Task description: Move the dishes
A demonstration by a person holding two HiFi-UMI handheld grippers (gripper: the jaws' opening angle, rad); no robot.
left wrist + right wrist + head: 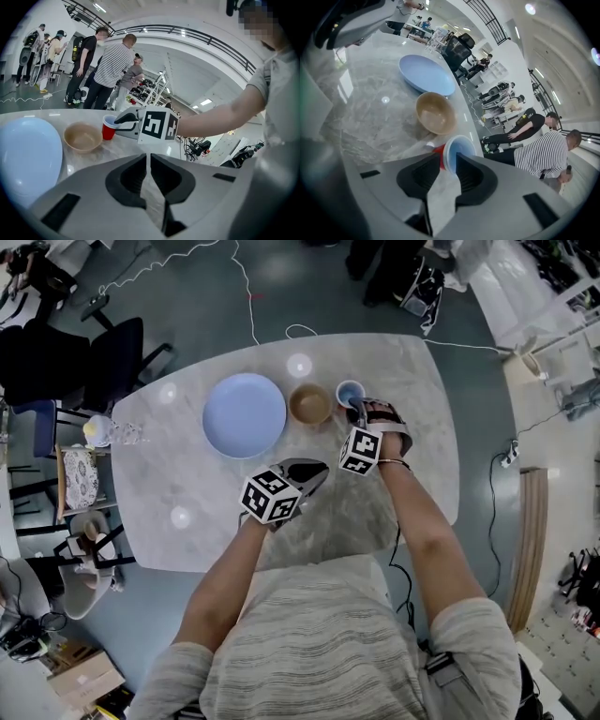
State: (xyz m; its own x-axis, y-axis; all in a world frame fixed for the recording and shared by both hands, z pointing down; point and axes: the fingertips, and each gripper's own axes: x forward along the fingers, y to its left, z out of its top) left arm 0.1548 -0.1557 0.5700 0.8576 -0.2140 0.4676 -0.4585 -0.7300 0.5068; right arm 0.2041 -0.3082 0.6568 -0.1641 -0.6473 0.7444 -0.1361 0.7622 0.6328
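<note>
On the marble table (187, 493) stand a light blue plate (244, 415), a tan bowl (309, 404) and a red cup (350, 393) in a row. My right gripper (356, 411) reaches down onto the cup. In the right gripper view the red cup (457, 150) has its near rim between the parted jaws of my right gripper (449, 161), and a gap shows beside the rim. The tan bowl (436, 112) and blue plate (426, 74) lie beyond. My left gripper (147, 157) hovers over the table's near side, jaws together and empty.
A clear glass item (122, 432) stands at the table's left edge. Chairs (112, 352) crowd the left side. A white cable (248, 296) runs over the floor behind the table. Several people (112, 70) stand far off.
</note>
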